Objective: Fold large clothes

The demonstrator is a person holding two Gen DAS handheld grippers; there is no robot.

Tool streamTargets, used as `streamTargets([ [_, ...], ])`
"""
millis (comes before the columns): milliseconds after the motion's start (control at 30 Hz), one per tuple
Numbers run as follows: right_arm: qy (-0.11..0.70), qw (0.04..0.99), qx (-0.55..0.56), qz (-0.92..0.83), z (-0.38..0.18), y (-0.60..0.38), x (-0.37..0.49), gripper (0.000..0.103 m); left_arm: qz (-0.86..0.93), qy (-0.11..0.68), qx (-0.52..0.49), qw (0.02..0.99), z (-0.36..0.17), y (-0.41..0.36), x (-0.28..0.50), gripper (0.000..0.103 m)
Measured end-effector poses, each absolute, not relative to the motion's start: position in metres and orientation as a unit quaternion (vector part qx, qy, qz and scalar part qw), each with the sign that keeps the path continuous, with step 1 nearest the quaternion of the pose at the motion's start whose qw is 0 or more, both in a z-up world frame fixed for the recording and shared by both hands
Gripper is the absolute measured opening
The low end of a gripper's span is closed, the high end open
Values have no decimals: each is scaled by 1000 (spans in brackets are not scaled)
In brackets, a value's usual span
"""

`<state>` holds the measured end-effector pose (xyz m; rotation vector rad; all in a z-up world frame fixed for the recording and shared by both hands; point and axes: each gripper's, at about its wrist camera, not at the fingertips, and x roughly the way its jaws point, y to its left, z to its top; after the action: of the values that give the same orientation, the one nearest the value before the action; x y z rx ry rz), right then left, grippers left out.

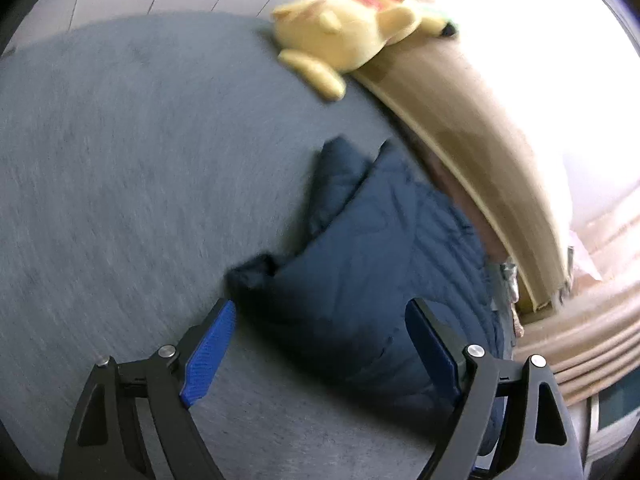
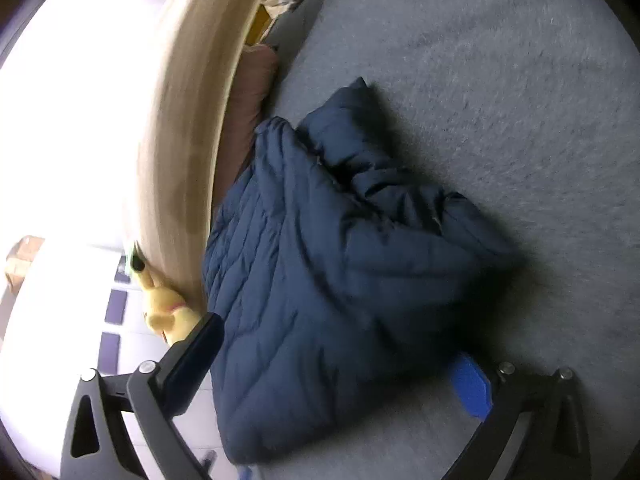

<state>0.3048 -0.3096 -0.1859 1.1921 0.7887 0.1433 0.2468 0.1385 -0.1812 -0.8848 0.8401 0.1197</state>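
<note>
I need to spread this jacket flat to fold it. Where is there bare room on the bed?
The grey bedcover is bare on the side of the navy jacket away from the wooden headboard. Crowded along the headboard: brown pillow, yellow plush toy.

The left wrist view is smeared by motion, so the yellow plush toy (image 1: pixel 352 28) at one o'clock has no readable face. The navy quilted jacket (image 1: pixel 372 264) runs behind the right finger at five o'clock, its lower hem unseen. In the right wrist view, the jacket (image 2: pixel 340 280) covers most of the blue pad (image 2: pixel 472 388) at five o'clock, and the left finger hides part of the toy (image 2: pixel 168 312) at eight o'clock.
</note>
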Motion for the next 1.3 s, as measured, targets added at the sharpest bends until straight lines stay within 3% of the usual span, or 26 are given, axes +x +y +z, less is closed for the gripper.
streamTargets([
  [33, 370, 756, 537, 60, -184, -309, 307, 89, 61, 404, -418, 812, -187, 137, 251, 86],
  [67, 383, 758, 524, 57, -182, -311, 308, 64, 61, 418, -422, 802, -195, 136, 257, 85],
  [100, 392, 763, 511, 59, -178, -310, 309, 39, 54, 418, -425, 801, -197, 137, 260, 56],
  [133, 396, 772, 493, 63, -171, -310, 311, 36, 41, 428, -419, 800, -197, 136, 266, 34],
  [200, 396, 812, 424, 70, -145, -302, 310, 26, 46, 428, -389, 815, -185, 134, 267, 20],
  [267, 387, 867, 306, 65, -116, -282, 305, 25, 55, 425, -356, 831, -178, 128, 265, 18],
  [367, 426, 854, 294, 55, -150, -282, 316, 27, 62, 440, -353, 823, -200, 125, 260, 19],
  [433, 430, 827, 357, 61, -173, -297, 316, 40, 66, 429, -333, 837, -194, 121, 258, 24],
  [500, 416, 822, 382, 70, -170, -305, 311, 74, 64, 434, -344, 830, -190, 125, 258, 29],
  [533, 410, 819, 392, 82, -168, -310, 308, 79, 58, 437, -353, 825, -186, 130, 257, 36],
  [600, 401, 814, 410, 96, -160, -326, 299, 81, 42, 431, -357, 827, -176, 140, 253, 45],
  [700, 395, 810, 422, 99, -155, -351, 286, 82, 47, 400, -343, 849, -155, 162, 241, 79],
  [733, 391, 814, 419, 95, -154, -359, 283, 84, 57, 382, -325, 863, -146, 169, 238, 86],
  [800, 384, 819, 419, 87, -151, -378, 284, 86, 52, 373, -303, 876, -138, 178, 246, 86],
  [967, 403, 788, 440, 150, -156, -411, 329, 86, -62, 452, -307, 836, -163, 183, 314, 86],
  [1100, 459, 770, 403, 183, -166, -402, 379, 86, -108, 485, -288, 819, -175, 172, 363, 86],
  [1300, 483, 754, 384, 225, -167, -386, 412, 87, -150, 514, -260, 804, -182, 153, 390, 86],
])
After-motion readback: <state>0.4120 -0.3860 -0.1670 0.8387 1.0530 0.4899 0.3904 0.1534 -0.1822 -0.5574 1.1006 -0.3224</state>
